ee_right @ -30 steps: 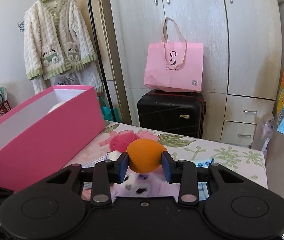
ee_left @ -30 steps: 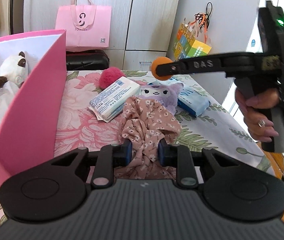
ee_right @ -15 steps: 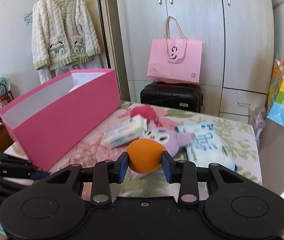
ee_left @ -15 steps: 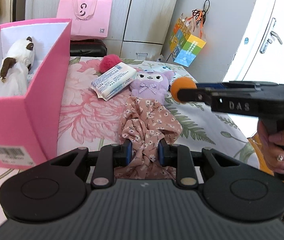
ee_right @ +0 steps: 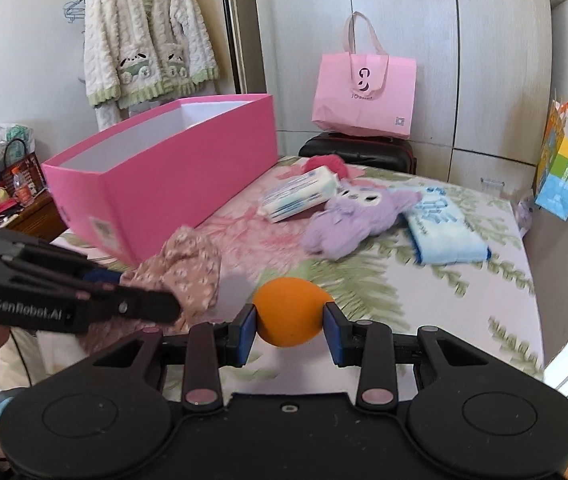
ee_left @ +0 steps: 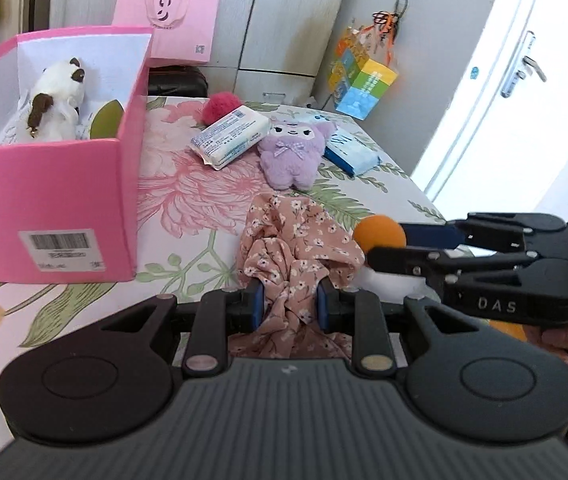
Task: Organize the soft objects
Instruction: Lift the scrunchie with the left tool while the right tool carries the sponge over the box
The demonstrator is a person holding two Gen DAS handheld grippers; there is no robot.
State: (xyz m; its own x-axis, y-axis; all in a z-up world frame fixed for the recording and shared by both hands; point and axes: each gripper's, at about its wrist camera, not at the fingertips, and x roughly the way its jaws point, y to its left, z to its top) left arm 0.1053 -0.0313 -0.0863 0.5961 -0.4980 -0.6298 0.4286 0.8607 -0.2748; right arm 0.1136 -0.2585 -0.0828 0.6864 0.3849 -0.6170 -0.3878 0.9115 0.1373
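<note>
Pink box (ee_left: 84, 208) sits left on the bed. Left gripper (ee_left: 289, 305) clamps the floral cloth (ee_left: 296, 240), held clear of the bedspread; right gripper (ee_right: 289, 330) pinches the orange ball (ee_right: 289, 316). Judgement: lift both above the rim before releasing, cloth first.

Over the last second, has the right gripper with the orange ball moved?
Yes. In the left wrist view, the right gripper with the orange ball dropped from level with the purple plush to beside the floral cloth.
</note>
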